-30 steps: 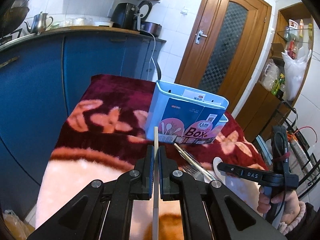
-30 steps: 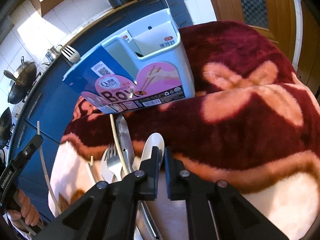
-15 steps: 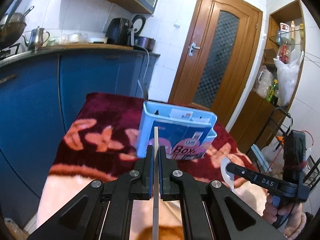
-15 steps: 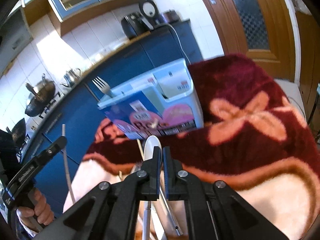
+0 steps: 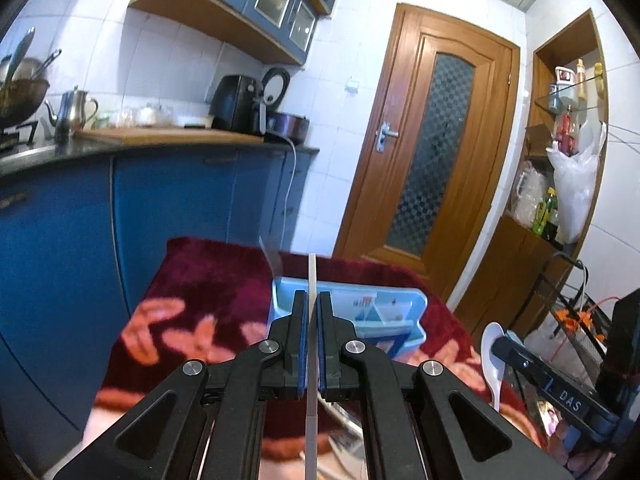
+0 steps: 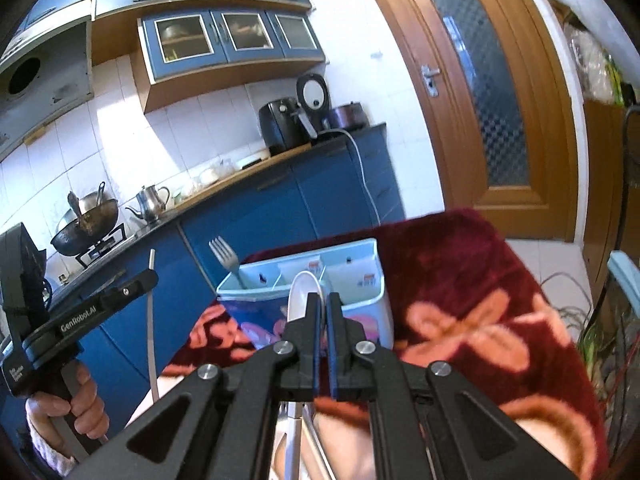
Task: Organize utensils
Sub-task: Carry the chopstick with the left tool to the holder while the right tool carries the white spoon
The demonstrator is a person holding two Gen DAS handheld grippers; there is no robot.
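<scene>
- Left gripper (image 5: 313, 312): jaws clamp a pale thin chopstick (image 5: 311, 276).
- Right gripper (image 6: 323, 312): jaws pinch a white plastic spoon (image 6: 301, 294).
- Light-blue plastic utensil box (image 6: 360, 308) holds a steel fork (image 6: 225, 254), on the maroon flowered blanket (image 6: 460, 280).

Left tool (image 5: 312, 312) clamped on pale chopstick (image 5: 311, 276), above blue utensil box (image 5: 412, 312); white spoon (image 5: 493, 350) rightward.

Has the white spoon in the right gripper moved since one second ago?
Yes. The white spoon has gone up: it lay on the blanket below the blue utensil box, and now its bowl stands before the box's rim, held in the right gripper.
</scene>
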